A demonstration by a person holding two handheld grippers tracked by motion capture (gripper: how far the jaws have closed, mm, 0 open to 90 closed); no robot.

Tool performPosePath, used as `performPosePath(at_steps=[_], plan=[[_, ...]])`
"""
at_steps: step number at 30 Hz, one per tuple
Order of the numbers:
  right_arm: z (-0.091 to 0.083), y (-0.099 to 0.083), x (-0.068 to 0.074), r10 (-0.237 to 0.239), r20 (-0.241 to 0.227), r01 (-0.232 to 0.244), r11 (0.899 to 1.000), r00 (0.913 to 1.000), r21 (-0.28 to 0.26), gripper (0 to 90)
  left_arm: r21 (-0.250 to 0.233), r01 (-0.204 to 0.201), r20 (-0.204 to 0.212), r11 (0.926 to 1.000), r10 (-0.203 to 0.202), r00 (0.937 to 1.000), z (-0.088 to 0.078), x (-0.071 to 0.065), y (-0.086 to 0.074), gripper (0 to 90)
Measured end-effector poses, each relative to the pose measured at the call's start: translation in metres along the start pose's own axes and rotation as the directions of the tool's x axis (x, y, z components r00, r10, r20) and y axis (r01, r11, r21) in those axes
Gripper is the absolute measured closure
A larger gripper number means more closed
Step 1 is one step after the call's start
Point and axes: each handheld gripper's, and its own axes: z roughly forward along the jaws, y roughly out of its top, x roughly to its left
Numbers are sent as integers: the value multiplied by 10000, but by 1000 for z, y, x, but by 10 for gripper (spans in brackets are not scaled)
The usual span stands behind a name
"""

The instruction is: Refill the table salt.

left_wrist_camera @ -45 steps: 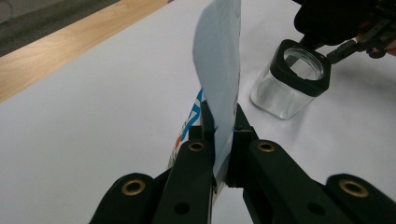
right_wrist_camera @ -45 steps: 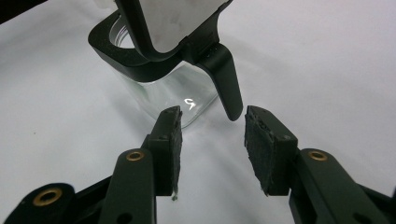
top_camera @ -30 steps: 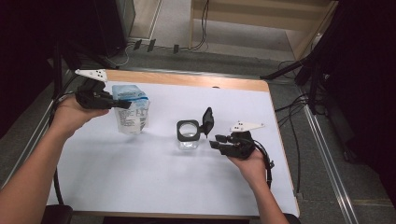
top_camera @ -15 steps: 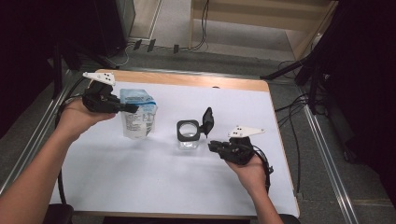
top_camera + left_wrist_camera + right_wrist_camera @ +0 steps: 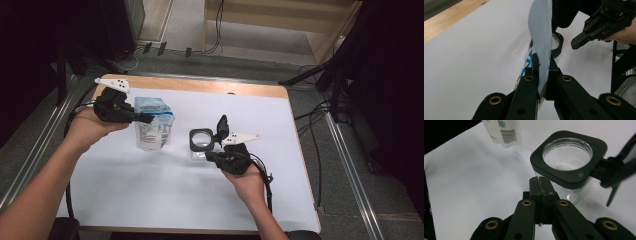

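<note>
Right gripper (image 5: 539, 180) jaws together (nothing between), beside open jar (image 5: 568, 160)

right tool (image 5: 214, 156) jaws closed, empty

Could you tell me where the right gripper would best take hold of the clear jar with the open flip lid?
Probably by the jar's clear body below the square black collar, coming level from the right gripper's near side. The upright lid blocks the far side, and the collar looks too wide.

The pouch (image 5: 503, 132) is cut off by the top edge, its print unreadable
</note>
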Motion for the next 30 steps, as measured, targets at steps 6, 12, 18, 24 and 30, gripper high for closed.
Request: performPosePath(at_steps=[6,12,18,24,30], plan=[[17,6,6,131,136,-130,9999,9998,-100,900,54,30,146,10000,-31,9999,5,-2,0,900],[30,9,12,-60,398,66,9998,9992,-161,900,115,55,181,9999,-57,9998,8,-4,0,900],[39,13,19,-9,387,23,9994,9992,-355,900,182,58,259,9998,-62,9996,11,-8,0,900],[49,17,28,-131,498,153,9989,9987,-436,900,186,108,287,9998,-113,9995,11,-11,1,900],[64,17,37,-16,896,97,9959,9960,-897,900,211,43,416,9998,-52,9991,9,-16,5,900]])
